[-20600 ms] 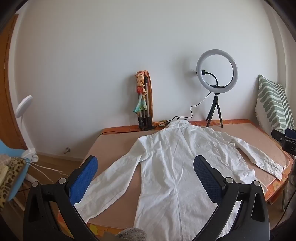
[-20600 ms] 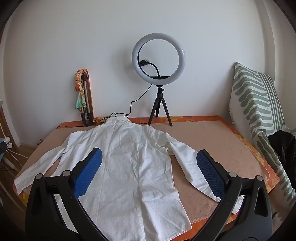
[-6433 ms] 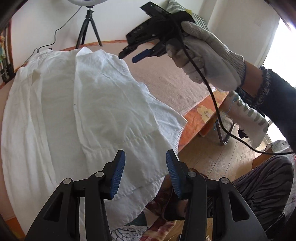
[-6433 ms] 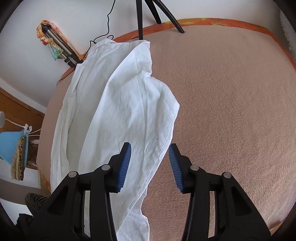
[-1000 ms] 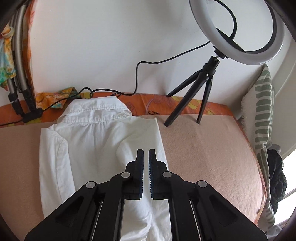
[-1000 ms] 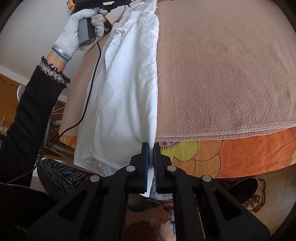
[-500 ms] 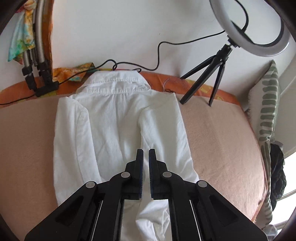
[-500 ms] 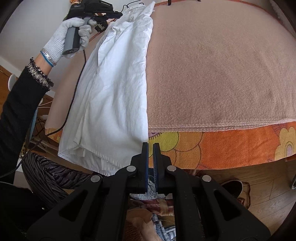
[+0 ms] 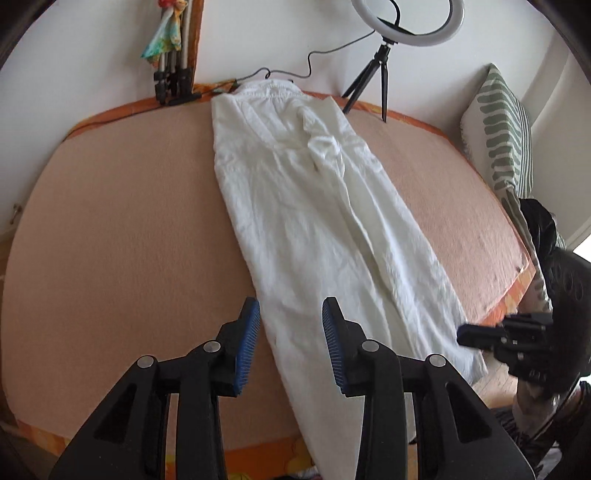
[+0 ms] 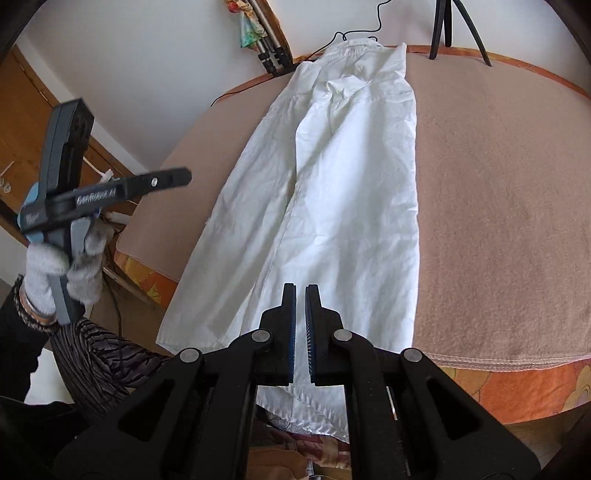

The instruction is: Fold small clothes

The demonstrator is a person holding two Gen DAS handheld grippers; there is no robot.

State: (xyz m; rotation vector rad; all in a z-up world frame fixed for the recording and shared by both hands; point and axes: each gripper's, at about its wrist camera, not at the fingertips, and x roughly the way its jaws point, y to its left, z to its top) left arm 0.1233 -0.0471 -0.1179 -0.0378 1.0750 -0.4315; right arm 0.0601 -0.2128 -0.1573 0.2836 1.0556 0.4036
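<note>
Nearest me, my left hand-held gripper has its blue pads spread apart with nothing between them, hovering over the shirt's lower left edge. My right hand-held gripper has its pads drawn nearly together with only a thin slit showing; it sits above the hem at 6 o'clock in its own view, but I cannot tell whether any cloth is pinched in that slit.

The white shirt lies as a long narrow strip on the tan blanket covering the bed, both sides turned inward, running from the near edge toward 12 o'clock. Its hem hangs past the bed's near edge over the orange flowered border.

As I judge it, the next fold brings hem toward collar, and that is where it may go wrong. The overhanging hem could drag the strip off the edge if I lift only one corner. The folded-in sleeve, bunched near the chest, could slip out sideways and open the strip. If the right pads hold only the top layer, the layers beneath would stay behind and skew.

Farther off, the collar lies at the far edge, near the ring light on its tripod and a folded stand against the wall. A striped cushion leans at 2 o'clock.
</note>
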